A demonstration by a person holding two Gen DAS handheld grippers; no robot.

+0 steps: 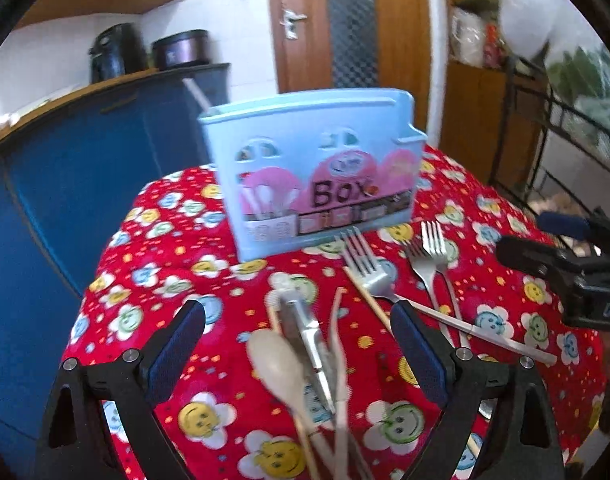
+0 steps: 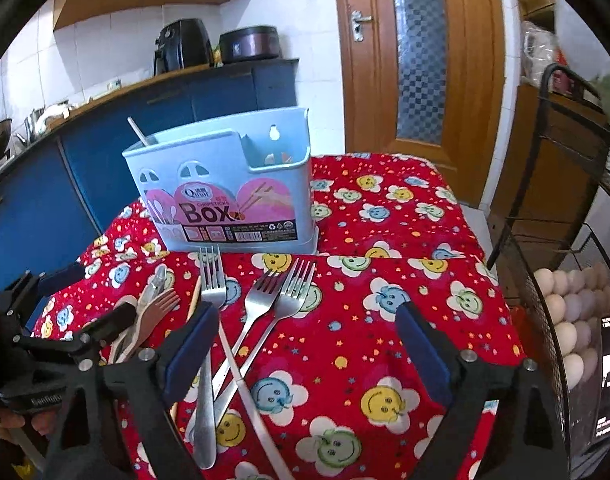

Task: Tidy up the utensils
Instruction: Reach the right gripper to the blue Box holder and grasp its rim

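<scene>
A light blue utensil box (image 1: 317, 168) labelled "Box" stands on the red flowered tablecloth (image 1: 165, 280); it also shows in the right wrist view (image 2: 225, 188), with one thin stick (image 2: 139, 132) in its left compartment. My left gripper (image 1: 299, 352) is open above a pile of a wooden spoon (image 1: 277, 364), a metal tool (image 1: 305, 332) and chopsticks (image 1: 369, 300). Three metal forks (image 2: 213, 280) lie crossed on the cloth. My right gripper (image 2: 307, 344) is open just above their handles. The left gripper shows at the left of the right wrist view (image 2: 57, 344).
A wire rack with eggs (image 2: 565, 312) stands at the table's right edge. A blue counter (image 2: 105, 152) with kitchen appliances runs behind the table, and a wooden door (image 2: 417, 52) is beyond. The cloth's right half holds no utensils.
</scene>
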